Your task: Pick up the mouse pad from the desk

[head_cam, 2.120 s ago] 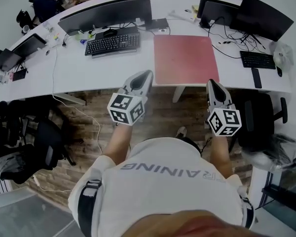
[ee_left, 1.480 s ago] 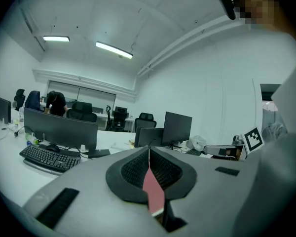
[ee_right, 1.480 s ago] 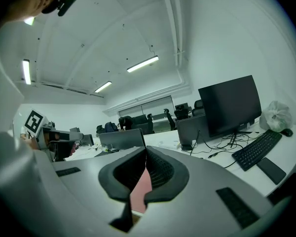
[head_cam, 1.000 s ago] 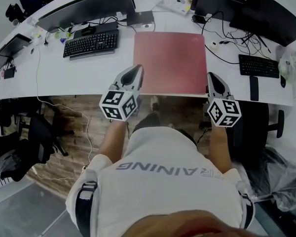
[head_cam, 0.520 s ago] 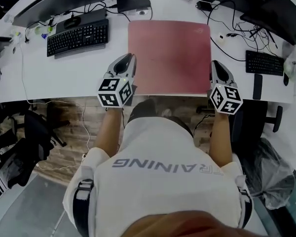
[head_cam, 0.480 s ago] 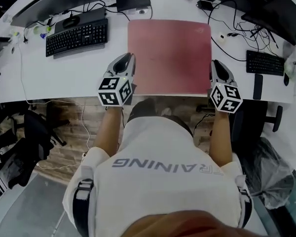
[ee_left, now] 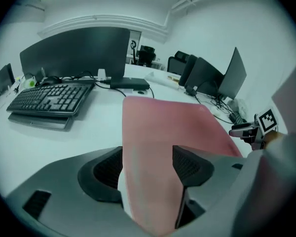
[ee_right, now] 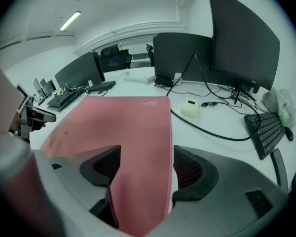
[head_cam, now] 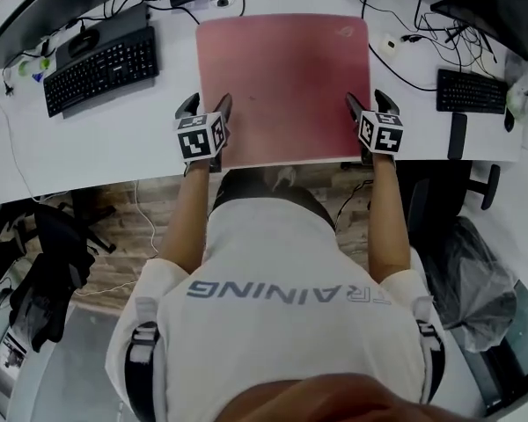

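Note:
A large red mouse pad [head_cam: 282,77] lies flat on the white desk [head_cam: 132,143]. My left gripper [head_cam: 205,105] is down at the pad's near left corner. Its jaws are opening, and the left edge of the pad [ee_left: 172,127] runs between them without being pressed. At the near right corner, my right gripper [head_cam: 367,102] mirrors it: jaws opening, with the right edge of the pad [ee_right: 133,127] lying between the pads, not pinched. Each gripper view shows the other gripper across the pad: the right gripper [ee_left: 251,130] and the left gripper [ee_right: 32,115].
A black keyboard [head_cam: 101,69] lies left of the pad, with a second keyboard [head_cam: 466,90] and a dark phone [head_cam: 458,136] at the right. Cables and a small white box [head_cam: 387,44] sit beyond the right edge. Monitors [ee_left: 74,53] line the back. The desk's front edge runs just behind both grippers.
Both grippers have dropped down and forward onto the pad's near corners. Their jaws were shut and now stand spread over the pad's side edges.

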`<state>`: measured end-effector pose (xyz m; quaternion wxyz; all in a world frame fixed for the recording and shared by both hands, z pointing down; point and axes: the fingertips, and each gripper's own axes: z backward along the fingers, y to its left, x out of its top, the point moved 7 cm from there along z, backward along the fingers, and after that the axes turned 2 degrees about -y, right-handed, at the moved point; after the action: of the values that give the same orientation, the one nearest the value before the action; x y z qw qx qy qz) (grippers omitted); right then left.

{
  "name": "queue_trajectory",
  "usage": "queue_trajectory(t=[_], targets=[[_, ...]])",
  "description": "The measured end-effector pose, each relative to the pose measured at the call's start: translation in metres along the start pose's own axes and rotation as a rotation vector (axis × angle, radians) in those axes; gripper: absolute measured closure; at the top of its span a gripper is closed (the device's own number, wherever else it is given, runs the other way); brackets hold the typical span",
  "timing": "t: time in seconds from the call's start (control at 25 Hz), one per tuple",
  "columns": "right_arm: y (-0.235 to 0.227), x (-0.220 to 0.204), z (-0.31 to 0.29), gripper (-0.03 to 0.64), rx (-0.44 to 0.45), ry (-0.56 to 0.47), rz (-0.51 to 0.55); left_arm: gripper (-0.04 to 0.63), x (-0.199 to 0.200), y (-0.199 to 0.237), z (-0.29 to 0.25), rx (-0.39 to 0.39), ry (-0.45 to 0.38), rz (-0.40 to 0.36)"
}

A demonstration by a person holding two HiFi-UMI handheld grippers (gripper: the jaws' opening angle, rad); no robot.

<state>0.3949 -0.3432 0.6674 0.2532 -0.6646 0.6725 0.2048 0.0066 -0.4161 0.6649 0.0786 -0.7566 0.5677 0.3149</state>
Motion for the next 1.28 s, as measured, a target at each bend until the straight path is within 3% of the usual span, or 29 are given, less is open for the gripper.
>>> queue_trajectory(t=[0.24,0.52,0.72,0.96,1.04,1.12,1.16,1.2,1.28], targets=[[-0.005,-0.021,-0.022,0.264,0.006,0.073,-0.006,0.273,-0.022,-0.005,-0.022,0.04,0.095,-0.022],[-0.008,-0.026,-0.022,0.254,0.01,0.043,-0.047,0.272,-0.028,-0.01,-0.027,0.118,0.076,-0.064],[-0.003,-0.029,-0.021,0.266,-0.019,0.022,-0.062,0.245,-0.029,-0.003,-0.028,0.119,0.079,-0.018],[0.005,-0.027,-0.021,0.362,-0.003,0.026,-0.054,0.252,-0.031,-0.01,-0.026,0.155,0.052,-0.02],[0.013,-0.026,-0.021,0.446,0.003,0.029,-0.027,0.264,-0.03,-0.013,-0.025,0.167,0.056,-0.036],[0.019,-0.023,-0.018,0.475,-0.01,0.025,0.022,0.299,-0.032,-0.017,-0.024,0.192,0.061,-0.07],[0.022,-0.021,-0.015,0.489,-0.011,0.019,0.033,0.382,-0.034,-0.02,-0.023,0.207,0.067,-0.084],[0.024,-0.021,-0.012,0.505,-0.004,0.014,0.035,0.565,-0.038,-0.022,-0.022,0.22,0.069,-0.091],[0.026,-0.022,-0.005,0.517,0.016,0.015,0.037,0.565,-0.044,-0.024,-0.019,0.233,0.061,-0.1]])
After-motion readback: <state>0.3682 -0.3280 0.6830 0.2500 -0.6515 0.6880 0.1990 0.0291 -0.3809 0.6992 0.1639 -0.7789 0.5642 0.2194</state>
